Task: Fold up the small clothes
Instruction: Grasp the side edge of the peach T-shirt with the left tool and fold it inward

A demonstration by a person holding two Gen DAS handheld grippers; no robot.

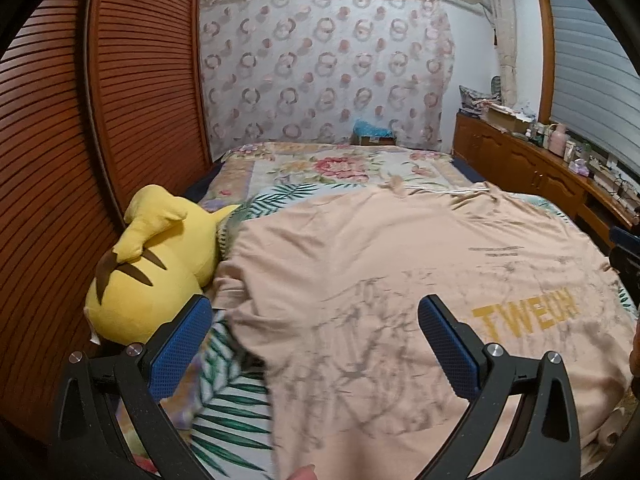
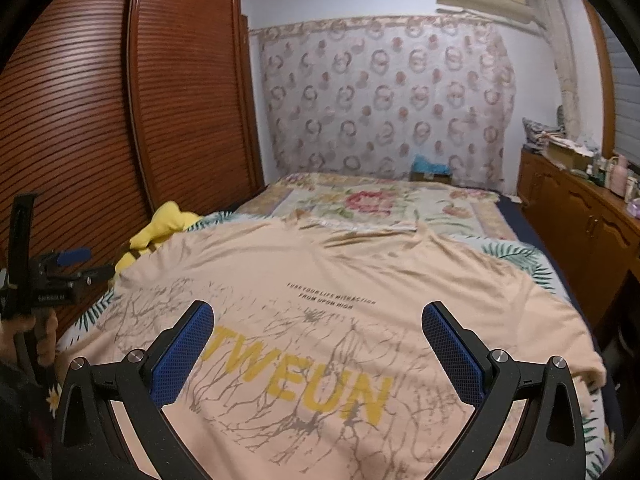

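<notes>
While the peach T-shirt (image 2: 332, 280) lies spread flat on the bed (image 2: 384, 204), print side up with yellow lettering and grey branch pattern, both grippers hang over its near part with nothing between their fingers. Left gripper (image 1: 314, 320): jaws wide apart, blue pads showing, positioned over the shirt's left edge, where fabric bunches into a sleeve fold. Right gripper (image 2: 318, 326): jaws wide apart too, over the shirt's middle, just above the lettering. Whether either touches the cloth cannot be told. Yellow plush toy (image 1: 148, 272) sits just left of the shirt, touching its left edge, against the brown slatted wardrobe (image 1: 100, 120). Leaf-print sheet (image 1: 228, 392) shows under the shirt's left side. Floral blanket (image 1: 332, 164) lies beyond the shirt's far edge. Wooden cabinet (image 2: 576, 216) stands right of the shirt, well apart.
</notes>
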